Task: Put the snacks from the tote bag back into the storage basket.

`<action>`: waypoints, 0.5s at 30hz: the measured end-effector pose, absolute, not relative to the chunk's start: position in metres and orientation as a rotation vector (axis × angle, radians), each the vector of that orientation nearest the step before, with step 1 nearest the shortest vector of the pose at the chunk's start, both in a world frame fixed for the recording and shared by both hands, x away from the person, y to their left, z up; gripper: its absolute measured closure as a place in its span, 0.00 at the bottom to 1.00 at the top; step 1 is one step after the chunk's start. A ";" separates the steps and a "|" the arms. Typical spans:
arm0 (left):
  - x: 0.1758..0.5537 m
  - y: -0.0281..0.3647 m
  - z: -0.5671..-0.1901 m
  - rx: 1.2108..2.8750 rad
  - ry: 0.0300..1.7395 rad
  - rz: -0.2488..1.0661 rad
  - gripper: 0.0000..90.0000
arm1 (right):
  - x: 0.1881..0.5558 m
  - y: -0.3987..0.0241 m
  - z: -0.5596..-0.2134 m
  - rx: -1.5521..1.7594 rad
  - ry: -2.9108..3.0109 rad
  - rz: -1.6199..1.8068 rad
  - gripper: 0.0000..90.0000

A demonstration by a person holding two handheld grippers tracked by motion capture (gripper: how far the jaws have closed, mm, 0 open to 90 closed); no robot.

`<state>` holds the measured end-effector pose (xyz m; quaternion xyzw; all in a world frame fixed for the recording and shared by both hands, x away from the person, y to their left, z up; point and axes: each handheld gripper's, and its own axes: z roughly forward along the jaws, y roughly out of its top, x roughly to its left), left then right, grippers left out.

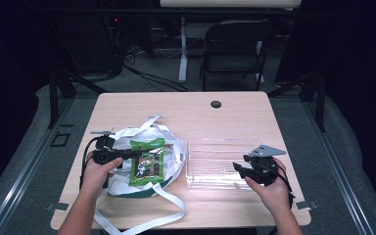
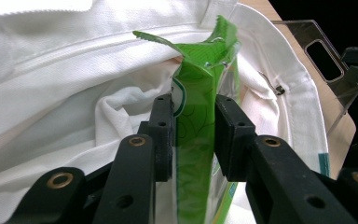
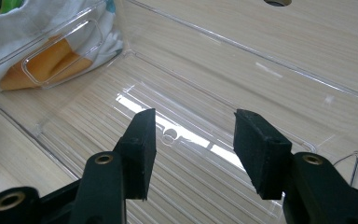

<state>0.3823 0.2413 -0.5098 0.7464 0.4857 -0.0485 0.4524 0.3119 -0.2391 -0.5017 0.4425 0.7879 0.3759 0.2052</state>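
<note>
A green snack packet lies on top of a white cloth bag at the table's left. My left gripper comes in from the left and is shut on the packet's edge. In the left gripper view its pads press both sides of the green packet, with the white bag behind it. To the right of the bag sits a clear plastic tray. My right gripper hovers at the tray's near right corner. Its open jaws hold nothing above the tray's ribbed floor.
The bag's long white straps trail toward the table's front edge. A round cable hole sits at the far middle of the table. A dark folding chair stands beyond the table. The tray's handle cutout faces the bag.
</note>
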 end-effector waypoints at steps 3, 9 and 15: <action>0.382 0.244 -0.509 1.842 1.190 -0.127 0.79 | 0.313 -0.239 -0.502 1.235 2.192 1.054 0.55; 0.381 0.247 -0.508 1.847 1.166 -0.129 0.80 | 0.314 -0.239 -0.503 1.240 2.185 1.063 0.55; 0.380 0.249 -0.505 1.853 1.140 -0.110 0.81 | 0.315 -0.239 -0.503 1.241 2.191 1.062 0.55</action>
